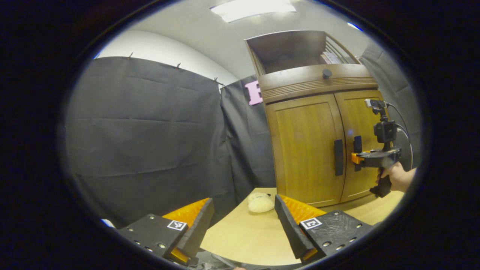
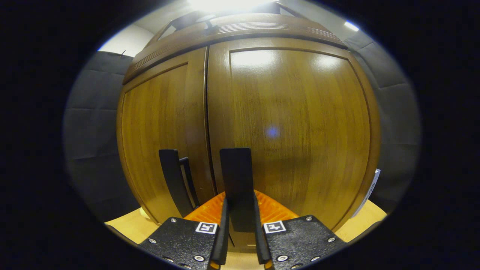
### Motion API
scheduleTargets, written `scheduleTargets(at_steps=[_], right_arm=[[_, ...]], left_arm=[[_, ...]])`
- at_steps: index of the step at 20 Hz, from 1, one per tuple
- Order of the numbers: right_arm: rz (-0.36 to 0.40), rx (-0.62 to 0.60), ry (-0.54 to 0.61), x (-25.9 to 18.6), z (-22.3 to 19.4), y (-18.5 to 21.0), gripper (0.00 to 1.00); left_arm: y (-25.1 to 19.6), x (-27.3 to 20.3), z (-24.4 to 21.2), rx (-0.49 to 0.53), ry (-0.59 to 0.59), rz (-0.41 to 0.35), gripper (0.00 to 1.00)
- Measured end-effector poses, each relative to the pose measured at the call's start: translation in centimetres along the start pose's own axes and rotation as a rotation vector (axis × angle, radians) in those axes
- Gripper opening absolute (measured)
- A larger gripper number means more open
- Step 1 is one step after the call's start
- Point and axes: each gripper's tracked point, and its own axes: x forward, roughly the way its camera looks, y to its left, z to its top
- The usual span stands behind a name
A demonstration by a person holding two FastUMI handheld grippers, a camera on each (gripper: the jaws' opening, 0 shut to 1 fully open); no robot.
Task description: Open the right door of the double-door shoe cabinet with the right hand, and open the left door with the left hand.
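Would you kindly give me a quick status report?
Right gripper shut on right door handle. Left gripper open, back from cabinet. Both doors closed.

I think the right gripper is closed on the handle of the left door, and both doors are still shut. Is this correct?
Not quite: the right gripper is closed on the right door's handle, as the right gripper view shows. The left door's handle is untouched. Both doors are indeed shut.
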Motion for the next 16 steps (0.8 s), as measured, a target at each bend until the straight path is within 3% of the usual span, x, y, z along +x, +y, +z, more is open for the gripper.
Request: scheduleTargets(at_steps=[1, 2, 3, 5, 6, 7, 8, 16], right_arm=[[0.0, -0.005, 0.006, -0.2, 0.0, 0.0, 0.27], [0.001, -0.007, 0.012, -0.4, -0.1, 0.0, 0.25], [0.004, -0.006, 0.017, -0.5, -0.2, 0.0, 0.25], [0.011, -0.003, 0.02, -1.3, -0.2, 0.0, 0.25], [0.014, -0.002, 0.02, -1.7, -0.2, 0.1, 0.25], [0.018, -0.002, 0.022, -2.1, -0.2, 0.1, 0.25], [0.022, 0.0, 0.023, -2.6, -0.2, 0.1, 0.25], [0.058, -0.005, 0.04, -6.4, -0.3, -0.4, 0.25]], left_arm=[[0.0, 0.0, 0.1, -0.002, -0.003, -0.004, 1.0], [0.0, 0.0, 0.1, -0.004, -0.007, -0.009, 1.0], [0.0, 0.1, 0.2, -0.005, -0.009, -0.014, 0.93], [-0.1, 0.0, 0.3, -0.008, -0.016, -0.026, 0.94], [-0.1, 0.0, 0.3, -0.009, -0.02, -0.033, 1.0], [-0.1, 0.1, 0.4, -0.011, -0.023, -0.039, 1.0], [-0.2, 0.1, 0.4, -0.014, -0.026, -0.047, 0.94], [-0.5, 0.2, 1.1, -0.028, -0.053, -0.118, 0.94]])
